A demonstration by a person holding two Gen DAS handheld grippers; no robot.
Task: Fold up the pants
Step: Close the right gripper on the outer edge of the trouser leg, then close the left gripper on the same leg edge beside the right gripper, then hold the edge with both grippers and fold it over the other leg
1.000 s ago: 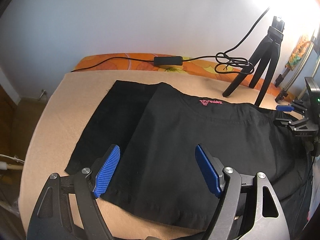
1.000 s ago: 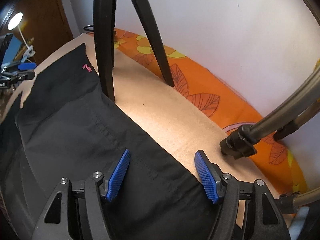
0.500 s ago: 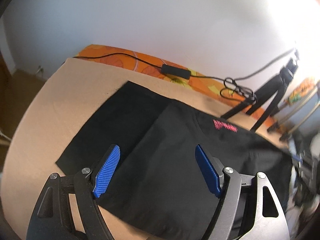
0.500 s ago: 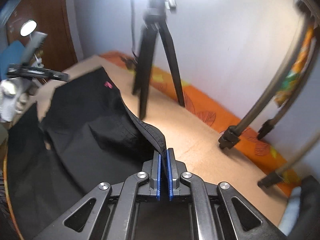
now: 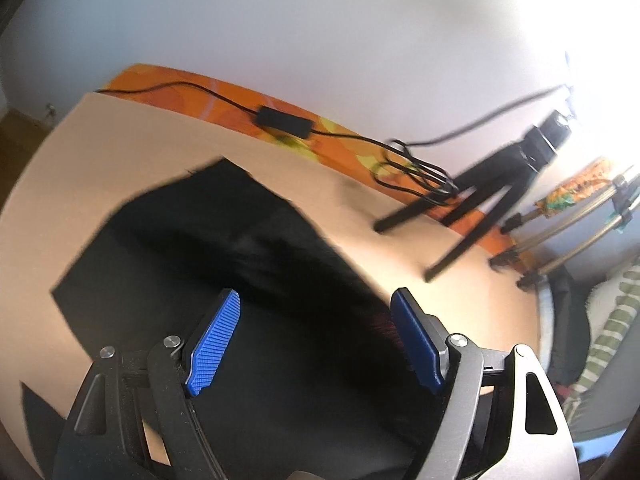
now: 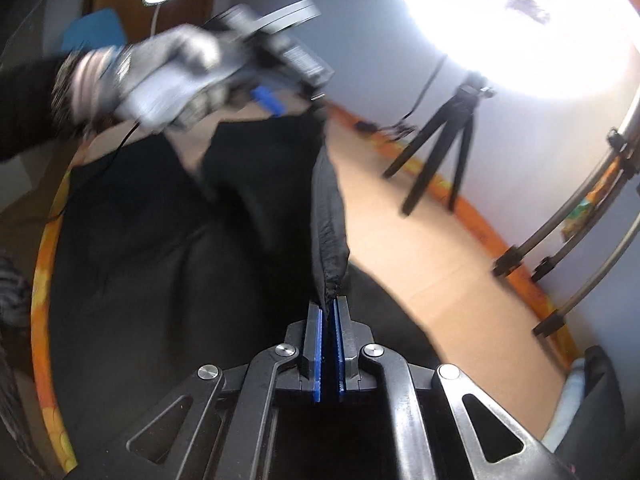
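Note:
Black pants (image 5: 192, 256) lie spread on a tan table (image 5: 120, 140). My left gripper (image 5: 316, 312) hovers open above the cloth, nothing between its blue pads. My right gripper (image 6: 328, 308) is shut on the pants (image 6: 180, 264), pinching a raised edge of the fabric that rises in a taut ridge away from the jaws. In the right wrist view a gloved hand (image 6: 160, 76) holds the left gripper (image 6: 272, 102) above the far end of the pants, blurred by motion.
A black tripod (image 5: 492, 196) and a tangled cable with a black box (image 5: 284, 122) stand at the table's far edge, on an orange patterned cloth (image 5: 208, 100). Metal stand legs (image 6: 568, 240) rise at the right. A bright lamp (image 6: 520, 20) glares on the wall.
My right gripper closed on the pants' edge and lifted it, carrying it leftward across the table. The left gripper shifted and rolled, so the pants look tilted and blurred.

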